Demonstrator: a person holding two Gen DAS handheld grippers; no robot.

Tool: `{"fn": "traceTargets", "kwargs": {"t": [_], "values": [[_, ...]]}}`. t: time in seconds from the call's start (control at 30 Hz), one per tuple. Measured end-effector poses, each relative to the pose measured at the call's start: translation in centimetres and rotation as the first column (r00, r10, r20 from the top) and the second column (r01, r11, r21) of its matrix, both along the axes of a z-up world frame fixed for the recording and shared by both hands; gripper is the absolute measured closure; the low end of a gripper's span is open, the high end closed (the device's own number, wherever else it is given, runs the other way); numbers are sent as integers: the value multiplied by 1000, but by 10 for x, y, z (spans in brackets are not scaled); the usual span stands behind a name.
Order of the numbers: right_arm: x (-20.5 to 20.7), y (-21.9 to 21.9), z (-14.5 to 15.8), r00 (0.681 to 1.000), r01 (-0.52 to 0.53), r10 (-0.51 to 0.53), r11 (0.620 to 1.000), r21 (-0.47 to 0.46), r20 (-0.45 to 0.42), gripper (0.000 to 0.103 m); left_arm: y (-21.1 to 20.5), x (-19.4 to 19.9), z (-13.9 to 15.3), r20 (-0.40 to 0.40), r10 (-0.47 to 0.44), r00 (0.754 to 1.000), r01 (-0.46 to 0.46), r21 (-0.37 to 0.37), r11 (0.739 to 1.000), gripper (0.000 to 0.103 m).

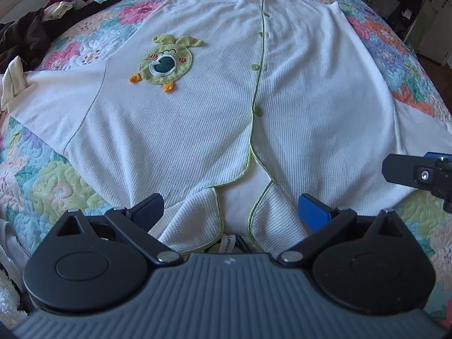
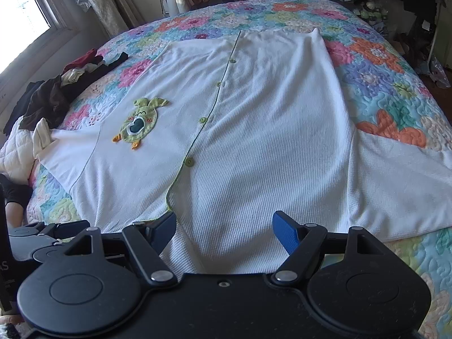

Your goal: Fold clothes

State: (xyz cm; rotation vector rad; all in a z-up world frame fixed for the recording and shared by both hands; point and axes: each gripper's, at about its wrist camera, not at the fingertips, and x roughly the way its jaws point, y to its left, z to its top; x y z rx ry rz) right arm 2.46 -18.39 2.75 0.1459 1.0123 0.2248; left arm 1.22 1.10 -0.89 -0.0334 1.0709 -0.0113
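A white waffle-knit button-up top (image 1: 197,130) (image 2: 254,152) lies flat, front up, on the flowered quilt (image 1: 70,180), collar toward me and sleeves spread to both sides. It has green piping, green buttons and a green frog patch (image 1: 165,63) (image 2: 139,123). My left gripper (image 1: 230,212) is open, its blue pads on either side of the turned-out collar flaps. My right gripper (image 2: 224,230) is open over the shoulder area right of the placket. In the left wrist view the right gripper (image 1: 418,173) shows at the right edge, and the left gripper (image 2: 42,234) shows in the right wrist view.
A heap of dark and red clothes (image 1: 31,28) (image 2: 56,87) lies at the bed's far left, with a cream garment (image 2: 17,152) nearer. A window (image 2: 25,5) is at the upper left. Hanging clothes and clutter (image 2: 395,8) stand beyond the bed.
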Motion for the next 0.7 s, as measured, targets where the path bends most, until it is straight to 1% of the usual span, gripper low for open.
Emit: {"fn": "traceTargets", "kwargs": {"t": [0.07,0.2,0.37,0.5,0.57,0.6,0.7], "values": [[1,1,-1,1000,-8,8,1000,5,-8,24,-1,0,0,2,0,1000,0,8,1000,0],[1,2,-3,1000,-22,22,1000,0,-9,24,1,0,1,1,6,1000,-6,-15,1000,0],[2,-1,-3,1000,-13,13,1000,-3,-9,24,-1,0,0,0,0,1000,0,-7,1000,0],[3,1,-3,1000,-24,24,1000,4,-12,24,-3,-3,5,12,-2,1000,2,49,999,0],[4,0,-3,1000,-25,25,1000,8,-7,24,-2,-3,8,20,-1,1000,0,53,999,0],[4,-1,-3,1000,-24,24,1000,10,-4,24,-2,-3,10,24,-1,1000,0,52,999,0],[4,-6,-4,1000,-19,19,1000,16,4,24,0,2,12,21,-7,1000,7,17,1000,0]]}}
